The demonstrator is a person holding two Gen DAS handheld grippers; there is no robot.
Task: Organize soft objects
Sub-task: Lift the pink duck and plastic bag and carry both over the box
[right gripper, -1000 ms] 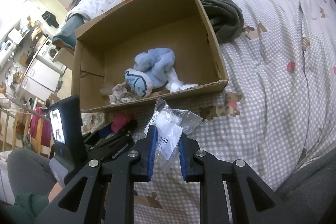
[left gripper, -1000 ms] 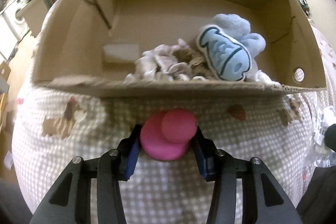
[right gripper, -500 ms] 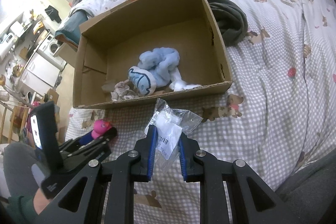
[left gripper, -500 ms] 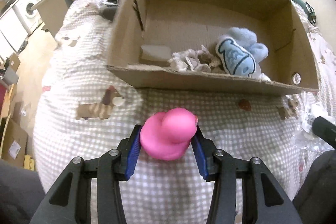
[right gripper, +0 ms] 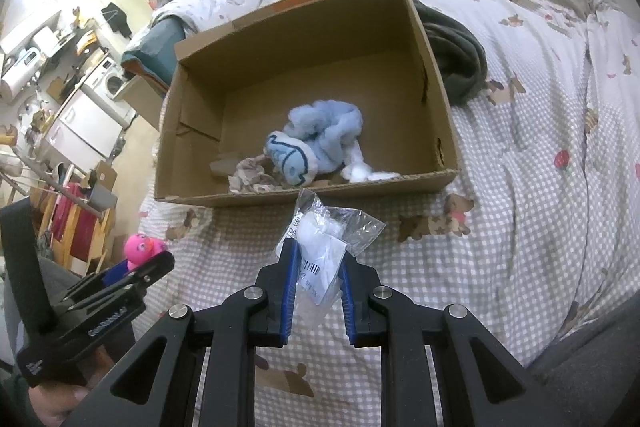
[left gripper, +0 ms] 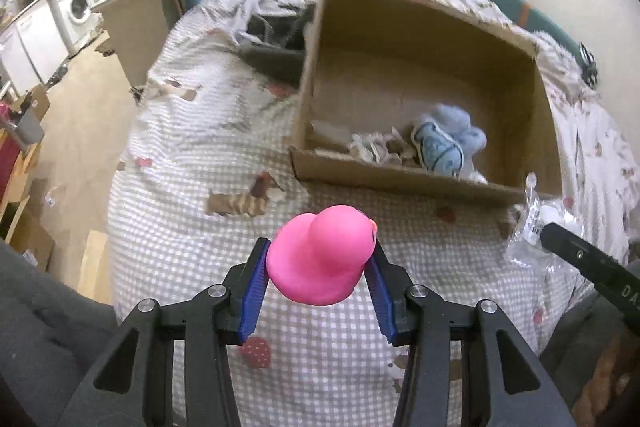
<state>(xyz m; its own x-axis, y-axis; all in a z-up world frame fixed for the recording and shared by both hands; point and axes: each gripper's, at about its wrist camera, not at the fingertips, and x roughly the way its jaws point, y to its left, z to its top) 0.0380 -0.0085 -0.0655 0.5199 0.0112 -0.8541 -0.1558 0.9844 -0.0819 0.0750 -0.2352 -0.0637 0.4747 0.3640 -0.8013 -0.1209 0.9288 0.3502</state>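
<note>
Grippers are hovering over a checked bedspread (right gripper: 520, 227): the left gripper (left gripper: 318, 273) is clamping a pink rubber duck (left gripper: 320, 259), the right gripper (right gripper: 318, 279) is pinching a clear plastic packet (right gripper: 324, 247), both just short of the cardboard box (right gripper: 436, 107) holding a blue plush fish (right gripper: 292, 157).

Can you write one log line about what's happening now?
left tongs: gripping pink duck | right tongs: gripping plastic bag | box: blue plush
</note>
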